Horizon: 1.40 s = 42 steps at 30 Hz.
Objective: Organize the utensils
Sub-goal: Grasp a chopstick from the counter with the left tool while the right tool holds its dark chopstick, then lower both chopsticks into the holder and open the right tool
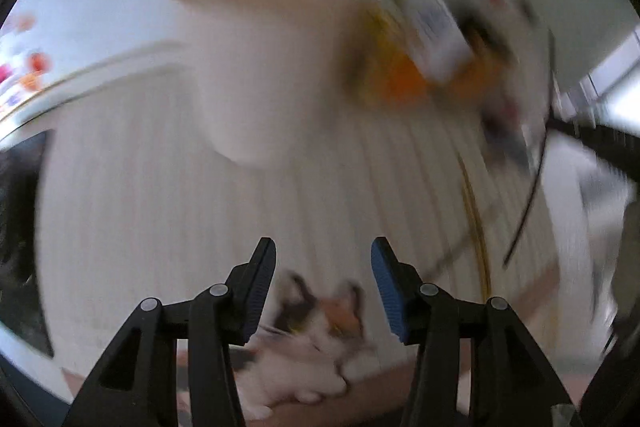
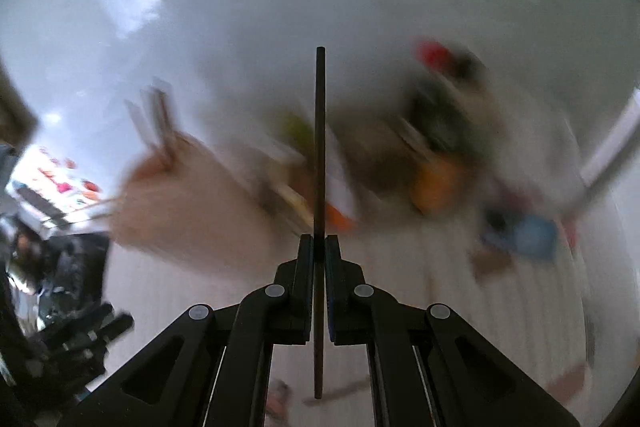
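Two hand-held grippers are working over a white ribbed table (image 1: 152, 211), both views smeared by motion blur. My right hand-held gripper (image 2: 319, 247) is clamping a thin dark stick (image 2: 320, 131), probably a chopstick, edge-on and pointing away from me. My left hand-held gripper (image 1: 323, 263) is standing apart with nothing between its pads, above a white cylindrical holder (image 1: 256, 87). A tan holder (image 2: 180, 211) with sticks in it is sitting beyond the right one. Moving this quickly, I am risking the slim stick slipping sideways in the grip, or knocking a holder over.
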Each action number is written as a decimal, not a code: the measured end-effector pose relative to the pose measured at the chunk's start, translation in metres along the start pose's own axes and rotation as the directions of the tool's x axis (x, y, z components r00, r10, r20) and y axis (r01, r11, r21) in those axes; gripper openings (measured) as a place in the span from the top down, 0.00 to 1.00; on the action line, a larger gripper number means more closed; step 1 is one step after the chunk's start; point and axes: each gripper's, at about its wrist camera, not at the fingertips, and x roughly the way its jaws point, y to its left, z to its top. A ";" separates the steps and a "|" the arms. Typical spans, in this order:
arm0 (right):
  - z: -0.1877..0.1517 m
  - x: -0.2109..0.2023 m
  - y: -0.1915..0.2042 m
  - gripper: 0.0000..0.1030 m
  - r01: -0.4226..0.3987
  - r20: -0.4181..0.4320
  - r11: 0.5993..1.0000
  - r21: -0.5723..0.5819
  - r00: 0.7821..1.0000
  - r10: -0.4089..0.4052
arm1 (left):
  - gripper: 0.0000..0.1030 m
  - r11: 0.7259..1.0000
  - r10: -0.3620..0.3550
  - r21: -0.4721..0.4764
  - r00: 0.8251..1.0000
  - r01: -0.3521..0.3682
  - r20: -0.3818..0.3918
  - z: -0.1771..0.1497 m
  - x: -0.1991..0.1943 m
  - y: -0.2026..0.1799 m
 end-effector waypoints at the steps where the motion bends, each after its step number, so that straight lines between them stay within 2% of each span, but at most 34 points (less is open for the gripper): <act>1: -0.013 0.003 -0.023 0.95 0.024 -0.027 0.999 0.037 0.999 -0.023 | 0.55 0.998 0.006 0.060 0.999 -0.003 -0.049 -0.007 0.018 -0.020; 3: -0.031 0.010 -0.058 0.95 0.052 -0.067 0.993 0.102 0.997 -0.045 | 0.55 0.985 -0.010 0.167 0.993 0.030 -0.120 -0.017 0.050 -0.057; 7: -0.063 0.007 -0.120 0.95 0.119 -0.105 0.975 0.189 0.989 -0.100 | 0.55 0.939 0.026 0.342 0.982 0.040 -0.188 -0.024 0.111 -0.130; 10: -0.086 0.005 -0.157 0.95 0.175 -0.137 0.962 0.209 0.979 -0.148 | 0.55 0.889 0.080 0.457 0.968 0.039 -0.237 -0.035 0.148 -0.172; 11: -0.096 0.007 -0.170 0.95 0.191 -0.157 0.958 0.216 0.975 -0.159 | 0.54 0.864 0.107 0.503 0.963 0.032 -0.245 -0.039 0.160 -0.183; 12: -0.102 0.009 -0.178 0.95 0.204 -0.169 0.954 0.219 0.971 -0.169 | 0.51 0.833 0.128 0.553 0.975 -0.007 -0.180 -0.041 0.161 -0.193; 13: -0.108 0.013 -0.185 0.95 0.214 -0.180 0.951 0.223 0.968 -0.175 | 0.56 0.818 0.128 0.575 0.979 -0.013 -0.159 -0.041 0.162 -0.200; 14: -0.114 0.017 -0.194 0.95 0.220 -0.189 0.947 0.233 0.966 -0.178 | 0.67 0.814 0.115 0.581 0.979 0.004 -0.168 -0.040 0.163 -0.205; 15: -0.122 0.023 -0.206 0.95 0.225 -0.203 0.941 0.254 0.963 -0.175 | 0.94 0.820 0.095 0.571 0.978 0.030 -0.187 -0.038 0.164 -0.208; 16: -0.125 0.027 -0.209 0.95 0.223 -0.211 0.937 0.268 0.963 -0.169 | 0.96 0.824 0.105 0.566 0.977 0.020 -0.188 -0.036 0.166 -0.210; 19: -0.141 0.033 -0.227 0.95 0.202 -0.230 0.922 0.329 0.965 -0.130 | 0.96 0.858 0.115 0.514 0.980 -0.014 -0.164 -0.030 0.168 -0.203; 23: -0.152 0.026 -0.231 0.95 0.187 -0.221 0.917 0.353 0.969 -0.112 | 0.96 0.913 0.096 0.405 0.989 -0.043 -0.112 -0.019 0.141 -0.172; 27: -0.147 0.007 -0.214 0.95 0.150 -0.176 0.924 0.352 0.980 -0.092 | 0.96 0.953 0.058 0.298 0.998 -0.054 -0.005 -0.007 0.093 -0.133; 31: -0.129 -0.010 -0.182 0.95 0.101 -0.108 0.937 0.335 0.992 -0.068 | 0.96 0.986 0.027 0.160 0.992 -0.047 0.123 -0.004 0.032 -0.094; 33: -0.115 -0.018 -0.159 0.95 0.064 -0.065 0.944 0.323 0.997 -0.046 | 0.96 0.995 0.018 0.095 0.980 -0.038 0.199 0.007 -0.005 -0.074; 36: -0.089 -0.031 -0.117 0.95 -0.006 -0.005 0.958 0.285 1.000 0.007 | 0.96 1.000 0.014 0.022 0.948 -0.022 0.318 0.028 -0.060 -0.050; 39: -0.055 -0.049 -0.064 0.95 -0.074 0.070 0.978 0.196 0.996 0.062 | 0.96 0.999 0.027 -0.035 0.902 -0.013 0.431 0.051 -0.111 -0.026; 42: -0.021 -0.067 -0.016 0.95 -0.128 0.140 0.986 0.106 0.984 0.113 | 0.96 0.996 0.067 -0.078 0.857 -0.032 0.511 0.084 -0.143 -0.003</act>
